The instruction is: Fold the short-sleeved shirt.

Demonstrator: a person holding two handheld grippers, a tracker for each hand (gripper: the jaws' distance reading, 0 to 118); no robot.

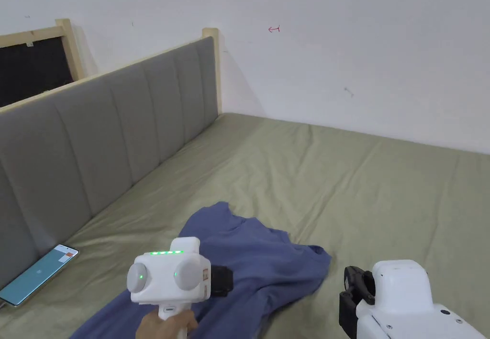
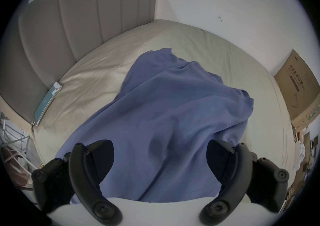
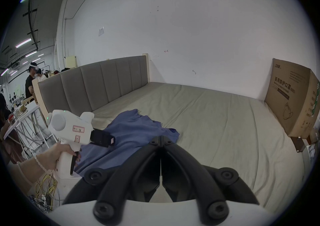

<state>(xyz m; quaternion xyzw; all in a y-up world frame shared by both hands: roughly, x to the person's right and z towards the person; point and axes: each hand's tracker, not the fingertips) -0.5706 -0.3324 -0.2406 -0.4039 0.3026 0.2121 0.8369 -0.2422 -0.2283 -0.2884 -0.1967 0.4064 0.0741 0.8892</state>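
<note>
Blue short-sleeved shirt, one, crumpled and unfolded on the olive-sheeted bed near its front edge. Left tool, one: jaws spread wide over the shirt, nothing between them. Right tool, one: jaws closed together, empty, beside the shirt. Phone, one, lying by the grey headboard. Right gripper view adds one cardboard box and people behind the headboard.
</note>
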